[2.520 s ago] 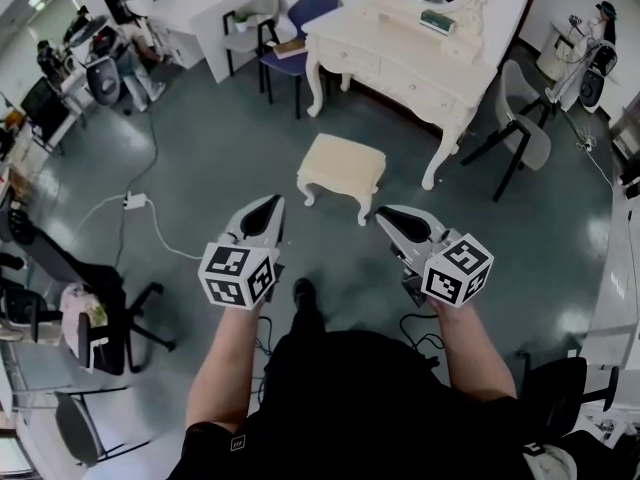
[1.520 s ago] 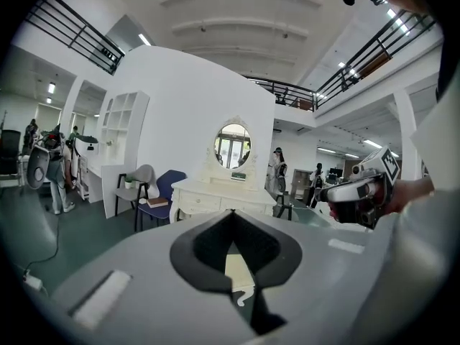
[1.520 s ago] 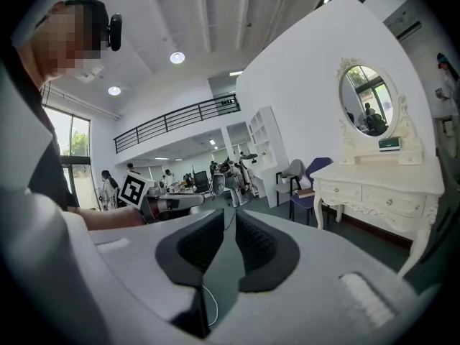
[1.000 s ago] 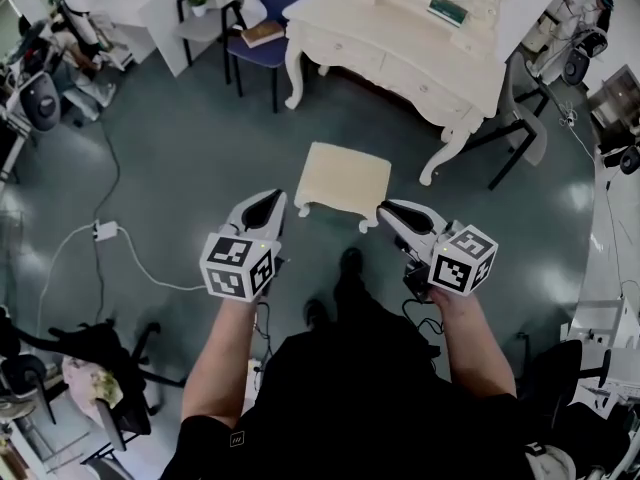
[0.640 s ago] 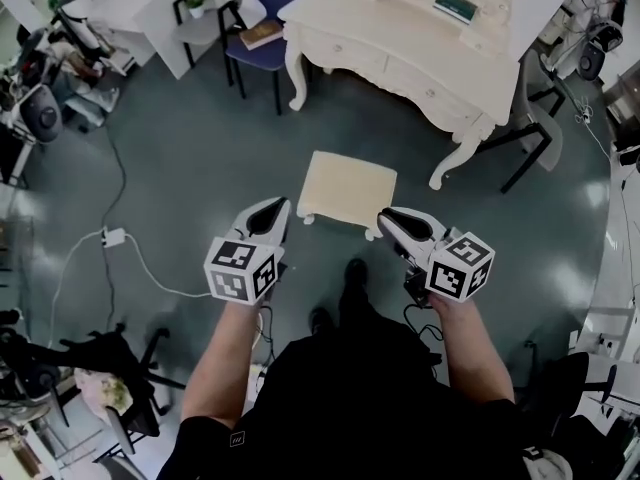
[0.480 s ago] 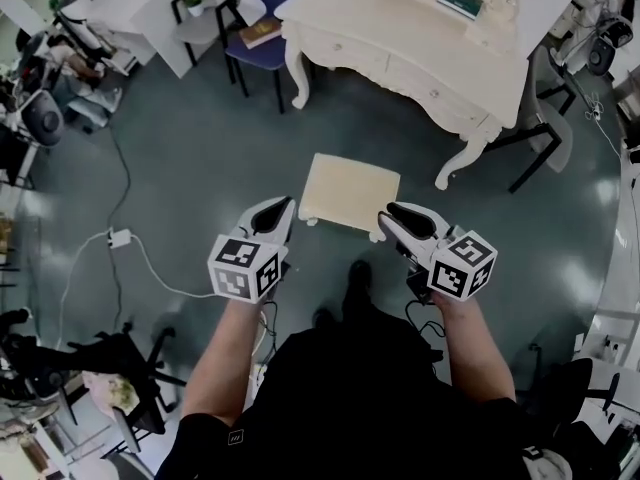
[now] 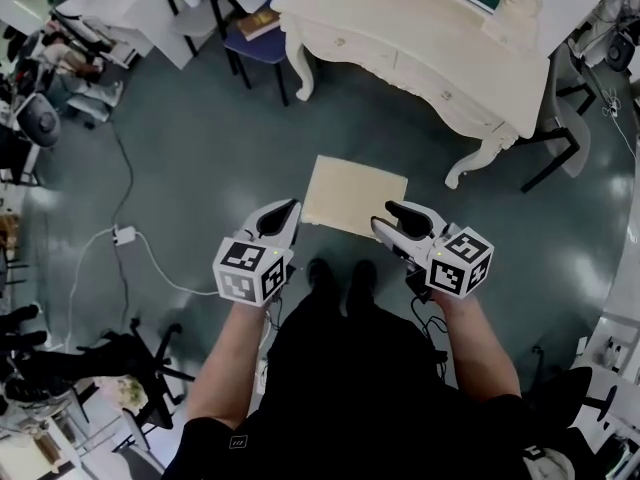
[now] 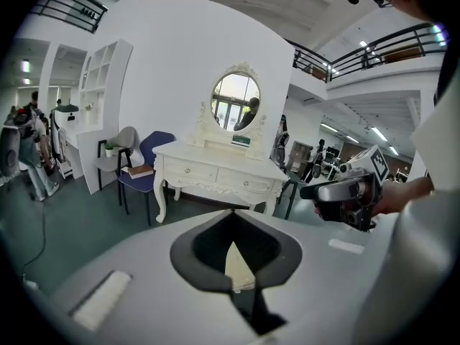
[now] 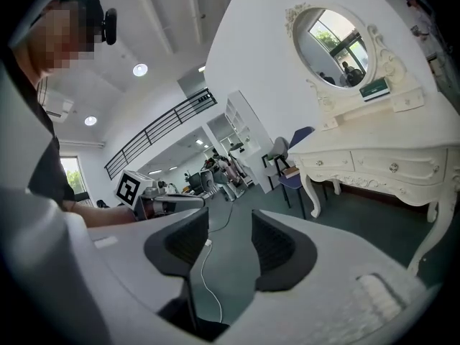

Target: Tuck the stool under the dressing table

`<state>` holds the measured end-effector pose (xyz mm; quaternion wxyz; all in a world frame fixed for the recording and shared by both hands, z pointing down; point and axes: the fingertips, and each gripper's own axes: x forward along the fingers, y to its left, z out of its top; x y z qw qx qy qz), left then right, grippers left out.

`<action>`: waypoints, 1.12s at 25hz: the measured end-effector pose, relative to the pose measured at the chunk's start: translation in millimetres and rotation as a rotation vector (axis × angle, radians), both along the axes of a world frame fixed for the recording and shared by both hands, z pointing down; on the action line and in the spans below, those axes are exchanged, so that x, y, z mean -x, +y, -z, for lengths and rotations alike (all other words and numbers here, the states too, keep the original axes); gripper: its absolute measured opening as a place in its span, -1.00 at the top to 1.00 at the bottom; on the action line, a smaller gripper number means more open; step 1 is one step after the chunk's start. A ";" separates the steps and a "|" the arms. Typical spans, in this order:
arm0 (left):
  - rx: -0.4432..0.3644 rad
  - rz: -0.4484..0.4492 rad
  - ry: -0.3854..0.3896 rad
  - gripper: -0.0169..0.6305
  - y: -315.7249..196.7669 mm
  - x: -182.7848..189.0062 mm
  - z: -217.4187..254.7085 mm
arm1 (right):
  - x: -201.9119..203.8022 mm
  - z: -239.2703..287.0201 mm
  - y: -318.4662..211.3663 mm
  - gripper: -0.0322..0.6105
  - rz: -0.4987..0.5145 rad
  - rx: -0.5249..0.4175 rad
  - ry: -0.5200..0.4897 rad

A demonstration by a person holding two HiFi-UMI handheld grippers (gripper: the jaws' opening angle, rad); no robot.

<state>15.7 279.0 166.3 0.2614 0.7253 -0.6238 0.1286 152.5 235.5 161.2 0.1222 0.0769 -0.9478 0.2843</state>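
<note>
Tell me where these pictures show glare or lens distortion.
Head view: fisheye bends the table edge; pale glare on the floor at right. Left gripper view: black corners, wall bulges. Right gripper view: ceiling lamps blown out, mirror stretched.

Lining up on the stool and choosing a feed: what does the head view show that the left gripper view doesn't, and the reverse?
Head view only: the stool's whole seat from above, the white cable adapter on the floor, and the person's shoes.

Left gripper view only: the oval mirror, and a close look at the left gripper, whose jaws meet at the tips.

Both: the dressing table, the blue chair and the stool, though the left gripper view catches only a sliver of the stool behind the jaws.
</note>
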 end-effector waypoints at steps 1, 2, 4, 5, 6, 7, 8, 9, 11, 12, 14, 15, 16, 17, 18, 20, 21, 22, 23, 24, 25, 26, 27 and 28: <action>0.010 -0.001 0.010 0.90 -2.7 2.4 -6.1 | 2.3 -5.2 -1.9 0.30 -0.002 0.007 0.013; 0.018 -0.002 0.020 0.90 -5.4 4.7 -12.6 | 4.4 -10.8 -3.6 0.29 -0.005 0.016 0.026; 0.032 -0.002 0.042 0.90 -9.8 8.7 -27.3 | 8.3 -23.9 -5.0 0.28 -0.005 0.037 0.056; 0.043 -0.003 0.053 0.90 -11.1 10.3 -35.6 | 10.4 -31.2 -4.3 0.27 -0.001 0.047 0.071; 0.055 -0.004 0.063 0.90 -12.0 11.5 -44.3 | 12.2 -38.7 -3.2 0.26 0.005 0.056 0.087; 0.068 -0.007 0.072 0.90 -13.1 12.5 -53.0 | 13.8 -46.4 -2.3 0.25 0.010 0.065 0.102; 0.081 -0.012 0.079 0.90 -14.4 13.4 -61.8 | 15.3 -54.0 -1.8 0.24 0.012 0.074 0.115; 0.093 -0.018 0.085 0.90 -15.8 14.4 -71.0 | 16.7 -61.9 -1.6 0.23 0.012 0.085 0.126; 0.119 -0.029 0.095 0.90 -18.2 16.5 -91.2 | 18.4 -80.1 -1.4 0.20 0.008 0.108 0.147; 0.133 -0.033 0.102 0.90 -19.0 17.9 -102.2 | 18.8 -91.0 -1.7 0.18 0.006 0.119 0.160; 0.163 -0.040 0.115 0.90 -19.2 21.0 -124.8 | 18.8 -116.0 -2.8 0.16 -0.002 0.142 0.194; 0.181 -0.046 0.119 0.90 -18.7 21.7 -136.1 | 17.6 -129.0 -3.2 0.14 -0.008 0.154 0.213; 0.199 -0.054 0.122 0.90 -18.2 21.9 -147.3 | 15.6 -141.9 -3.7 0.13 -0.014 0.164 0.232; 0.213 -0.062 0.123 0.90 -18.4 22.0 -158.4 | 13.2 -154.4 -4.8 0.12 -0.021 0.171 0.251; 0.225 -0.068 0.123 0.90 -19.3 22.7 -169.6 | 11.0 -166.8 -6.2 0.11 -0.028 0.177 0.268; 0.249 -0.073 0.129 0.90 -20.1 24.6 -193.3 | 7.1 -191.7 -7.6 0.11 -0.039 0.189 0.301; 0.263 -0.074 0.135 0.90 -19.8 25.3 -206.2 | 5.1 -204.6 -7.4 0.10 -0.043 0.194 0.318; 0.277 -0.074 0.141 0.90 -19.7 25.6 -219.9 | 3.2 -218.1 -7.3 0.11 -0.046 0.197 0.336; 0.291 -0.075 0.148 0.90 -19.6 25.4 -234.2 | 1.3 -232.0 -7.2 0.10 -0.050 0.199 0.355; 0.305 -0.078 0.155 0.89 -19.0 24.5 -248.8 | -0.6 -246.4 -6.6 0.10 -0.055 0.204 0.376; 0.320 -0.081 0.162 0.87 -17.7 23.0 -263.3 | -2.7 -261.2 -5.3 0.10 -0.062 0.213 0.396; 0.335 -0.086 0.171 0.85 -16.2 21.2 -277.1 | -4.9 -275.9 -3.7 0.10 -0.071 0.224 0.416; 0.349 -0.091 0.181 0.82 -14.9 19.0 -289.9 | -7.3 -290.0 -2.2 0.10 -0.081 0.235 0.435; 0.362 -0.095 0.192 0.78 -14.1 16.6 -302.0 | -9.9 -303.7 -1.3 0.10 -0.091 0.243 0.453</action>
